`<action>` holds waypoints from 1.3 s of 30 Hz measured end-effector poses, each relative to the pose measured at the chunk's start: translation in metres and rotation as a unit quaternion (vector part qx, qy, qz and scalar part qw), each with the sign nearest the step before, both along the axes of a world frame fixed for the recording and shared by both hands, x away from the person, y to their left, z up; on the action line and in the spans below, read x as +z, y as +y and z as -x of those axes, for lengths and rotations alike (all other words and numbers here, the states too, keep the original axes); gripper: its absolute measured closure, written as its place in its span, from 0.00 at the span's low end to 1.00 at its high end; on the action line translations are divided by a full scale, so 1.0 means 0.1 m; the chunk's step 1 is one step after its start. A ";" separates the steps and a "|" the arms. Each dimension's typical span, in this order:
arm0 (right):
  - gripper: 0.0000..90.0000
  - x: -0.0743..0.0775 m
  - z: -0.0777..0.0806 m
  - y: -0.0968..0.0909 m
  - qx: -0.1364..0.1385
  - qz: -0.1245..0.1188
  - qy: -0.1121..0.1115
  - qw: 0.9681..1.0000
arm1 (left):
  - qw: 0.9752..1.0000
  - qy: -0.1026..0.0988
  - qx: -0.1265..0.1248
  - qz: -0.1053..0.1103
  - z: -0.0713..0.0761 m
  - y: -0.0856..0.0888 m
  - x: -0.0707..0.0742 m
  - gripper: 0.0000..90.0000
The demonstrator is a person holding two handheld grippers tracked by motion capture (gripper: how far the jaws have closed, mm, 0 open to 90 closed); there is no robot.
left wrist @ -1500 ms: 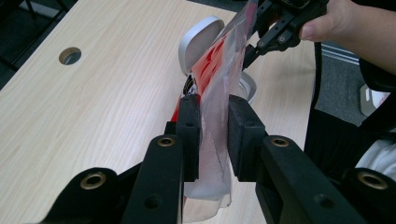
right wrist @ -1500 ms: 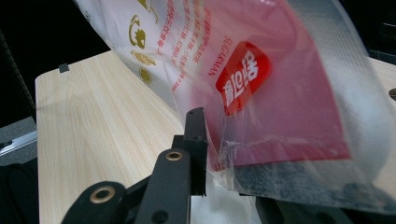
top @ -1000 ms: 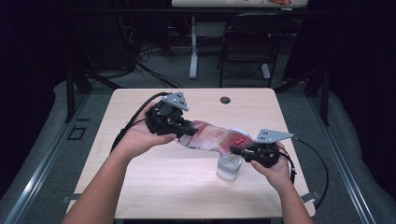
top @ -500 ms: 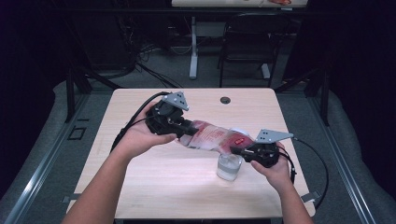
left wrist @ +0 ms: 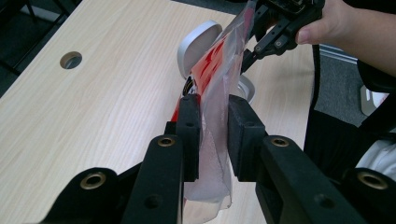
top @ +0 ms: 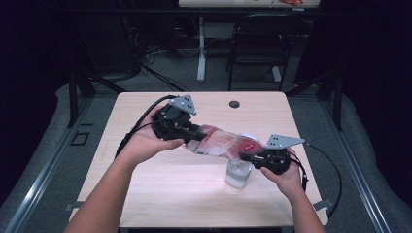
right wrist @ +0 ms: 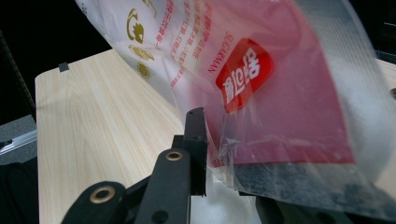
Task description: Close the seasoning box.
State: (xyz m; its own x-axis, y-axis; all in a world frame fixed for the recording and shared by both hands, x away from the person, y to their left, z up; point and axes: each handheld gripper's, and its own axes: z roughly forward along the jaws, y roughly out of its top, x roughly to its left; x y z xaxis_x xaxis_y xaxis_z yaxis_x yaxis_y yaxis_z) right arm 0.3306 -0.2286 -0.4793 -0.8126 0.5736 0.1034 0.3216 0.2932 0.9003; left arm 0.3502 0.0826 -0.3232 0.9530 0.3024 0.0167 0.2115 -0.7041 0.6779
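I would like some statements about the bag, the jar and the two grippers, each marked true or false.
1. The plastic bag is held off the table between the two grippers. True.
2. The left gripper has the bag's clear end between its jaws. True.
3. The bag lies flat on the table. False: it hangs in the air.
4. A clear jar stands under the bag's end at the right gripper. True.
5. The bag is printed blue. False: it is red and clear.

Left gripper [top: 194, 138] clamped, raised; right gripper [top: 245, 156] clamped, lower.
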 end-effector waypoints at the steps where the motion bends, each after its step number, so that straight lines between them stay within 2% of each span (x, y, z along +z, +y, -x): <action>1: 0.88 0.00 0.00 0.00 0.000 0.001 0.000 1.000 | 1.000 0.000 0.001 0.001 0.00 0.00 0.00 0.85; 39: 0.87 -0.01 -0.01 -0.01 0.001 0.001 0.004 1.000 | 1.000 -0.001 -0.002 0.002 0.00 -0.04 0.01 0.85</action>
State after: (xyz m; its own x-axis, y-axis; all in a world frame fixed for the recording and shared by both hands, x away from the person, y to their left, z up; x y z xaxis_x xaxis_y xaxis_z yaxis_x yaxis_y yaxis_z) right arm 0.3313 -0.2297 -0.4805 -0.8131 0.5719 0.1084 0.3281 0.2965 0.8969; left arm 0.3503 0.0787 -0.3218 0.9544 0.2979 0.0169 0.2070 -0.7018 0.6817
